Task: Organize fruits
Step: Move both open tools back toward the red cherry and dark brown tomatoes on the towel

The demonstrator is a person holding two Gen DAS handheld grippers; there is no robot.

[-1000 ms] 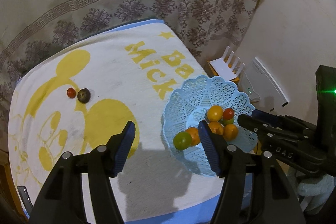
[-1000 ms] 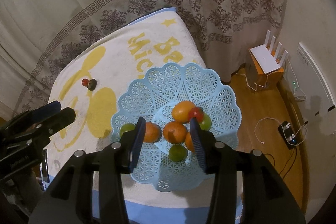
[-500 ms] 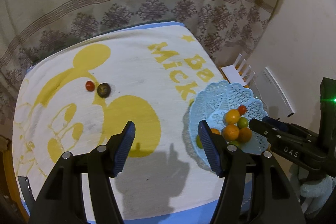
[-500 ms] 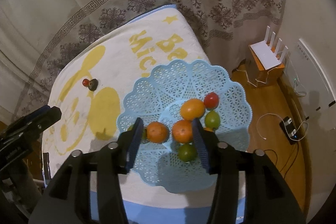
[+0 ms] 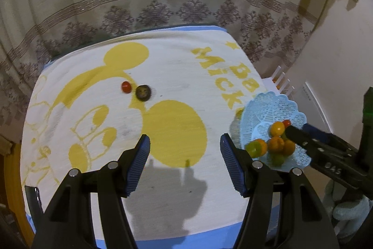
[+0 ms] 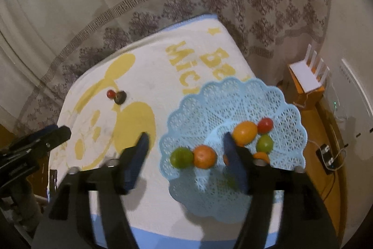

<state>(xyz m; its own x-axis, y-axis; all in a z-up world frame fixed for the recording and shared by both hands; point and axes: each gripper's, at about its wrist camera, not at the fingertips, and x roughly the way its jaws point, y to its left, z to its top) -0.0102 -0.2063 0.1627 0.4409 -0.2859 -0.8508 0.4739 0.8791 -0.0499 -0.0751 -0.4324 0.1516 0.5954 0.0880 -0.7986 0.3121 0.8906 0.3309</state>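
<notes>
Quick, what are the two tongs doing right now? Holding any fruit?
Left tongs: open, holding nothing.
Right tongs: open, jaws just been opening, nothing gripped; they hang above the basket.

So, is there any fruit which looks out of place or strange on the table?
Yes. A small red fruit and a dark, blackish round one lie together on the towel, far from the blue basket that holds the other fruits. The dark one looks odd: its colour suggests it may be spoiled.
</notes>
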